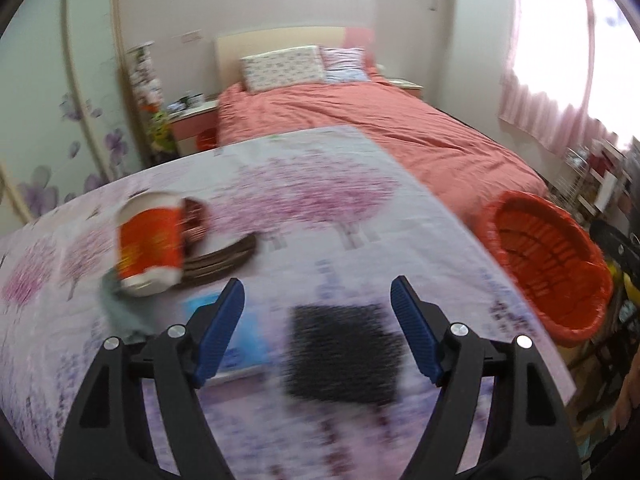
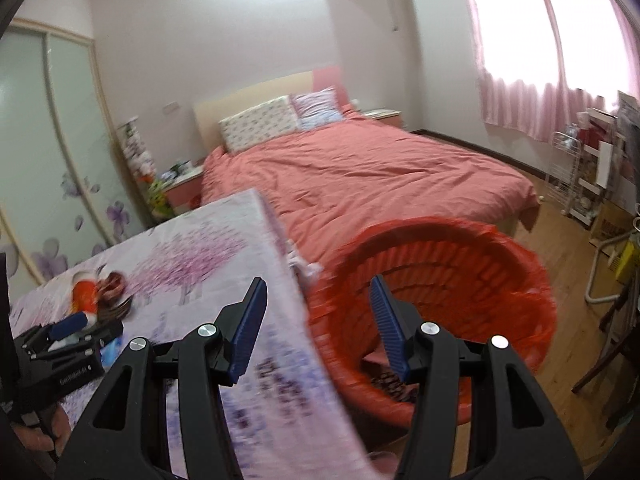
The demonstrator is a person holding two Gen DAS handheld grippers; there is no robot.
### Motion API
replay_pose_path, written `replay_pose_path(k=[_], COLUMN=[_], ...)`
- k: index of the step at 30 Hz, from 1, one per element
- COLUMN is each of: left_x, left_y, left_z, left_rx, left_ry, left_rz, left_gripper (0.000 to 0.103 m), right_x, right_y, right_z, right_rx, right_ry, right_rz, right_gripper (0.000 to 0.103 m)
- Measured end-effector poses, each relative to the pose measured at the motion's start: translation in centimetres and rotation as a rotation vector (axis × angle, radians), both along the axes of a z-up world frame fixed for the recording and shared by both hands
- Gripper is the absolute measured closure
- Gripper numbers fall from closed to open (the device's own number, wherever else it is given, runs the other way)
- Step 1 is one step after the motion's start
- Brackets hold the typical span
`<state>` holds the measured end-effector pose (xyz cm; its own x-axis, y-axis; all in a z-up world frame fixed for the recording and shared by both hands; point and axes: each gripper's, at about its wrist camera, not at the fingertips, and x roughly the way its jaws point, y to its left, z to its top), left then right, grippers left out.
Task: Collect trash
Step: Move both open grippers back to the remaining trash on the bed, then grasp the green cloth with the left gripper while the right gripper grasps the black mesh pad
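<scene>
Two grippers were up, and both had their jaws apart with nothing between them. I went from the big things down. My table [image 1: 340, 184], under its flowered cloth, filled the near ground, and the red bin [image 1: 548, 268] stood off its right edge, on the floor near the bed. My right gripper [image 2: 318, 324] hung over that edge, pointing down toward the bin's mouth. My left gripper [image 1: 318, 320] pointed down at the tabletop, with a black pad [image 1: 344, 352] lying flat just beyond its tips. Further left and farther off sat the red cup [image 1: 150, 244], tilted and touching a brown dish [image 1: 224, 256]. I judged the left hand the nearer to that trash.
</scene>
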<state>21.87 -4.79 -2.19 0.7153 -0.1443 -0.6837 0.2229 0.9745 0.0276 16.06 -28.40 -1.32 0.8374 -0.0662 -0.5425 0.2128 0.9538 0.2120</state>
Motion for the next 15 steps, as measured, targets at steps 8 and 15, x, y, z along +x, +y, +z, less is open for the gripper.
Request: replay_pose_path(k=[8, 15], left_x=[0.1, 0.6], left_y=[9.0, 14.4], left_z=[-0.4, -1.4], left_rx=[-0.005, -0.009], left_ry=[0.011, 0.029], left_rz=[0.162, 0.257], left_gripper=[0.028, 0.026], right_x=[2.6, 4.7], right_y=[7.2, 12.8], right_z=[-1.6, -3.8], right_rx=[0.006, 0.019], right_ry=[0.075, 0.160], right_rz=[0.163, 0.276], right_gripper=[0.049, 0.044])
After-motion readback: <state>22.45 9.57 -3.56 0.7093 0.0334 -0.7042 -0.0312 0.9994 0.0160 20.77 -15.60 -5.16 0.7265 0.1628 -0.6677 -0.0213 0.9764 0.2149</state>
